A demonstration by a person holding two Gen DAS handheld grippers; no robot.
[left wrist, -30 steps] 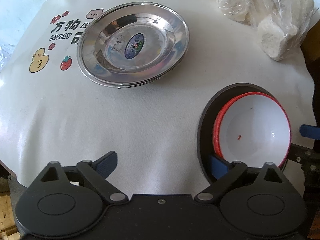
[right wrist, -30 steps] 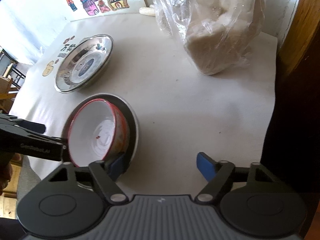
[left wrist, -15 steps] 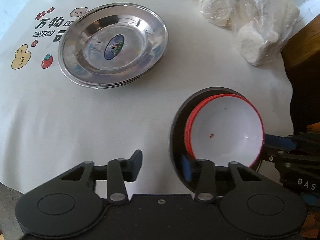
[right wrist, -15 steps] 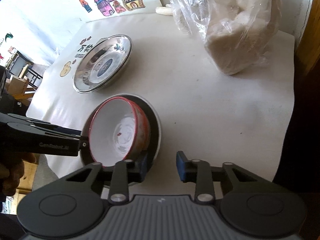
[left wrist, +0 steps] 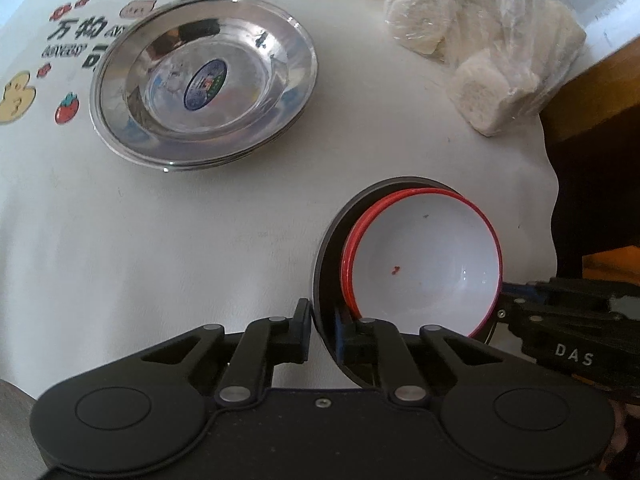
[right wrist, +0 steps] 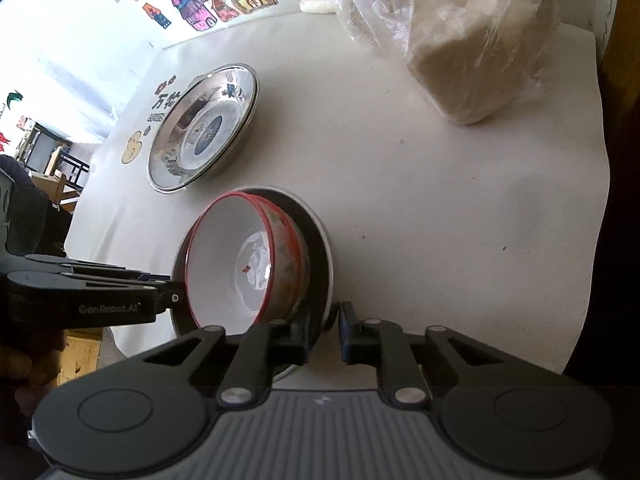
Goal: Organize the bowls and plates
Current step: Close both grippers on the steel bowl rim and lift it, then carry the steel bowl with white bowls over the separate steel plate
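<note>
A dark-lined steel plate (left wrist: 332,240) holds stacked white bowls with red rims (left wrist: 428,264) at the table's near right edge. My left gripper (left wrist: 322,334) is shut on the plate's near rim. My right gripper (right wrist: 324,332) is shut on the same plate's (right wrist: 320,240) opposite rim, with the bowls (right wrist: 240,264) just left of it. A stack of shiny steel plates (left wrist: 204,92) sits at the back left, also in the right wrist view (right wrist: 204,136).
A plastic bag of pale blocks (left wrist: 480,40) lies at the back right, also in the right wrist view (right wrist: 460,32). The white tablecloth (left wrist: 160,240) has cartoon prints at the left. The table edge drops off at the right (right wrist: 592,240).
Both grippers have closed from open onto the dark plate's rim, one on each side. The plate and bowls sit slightly closer in both views.
</note>
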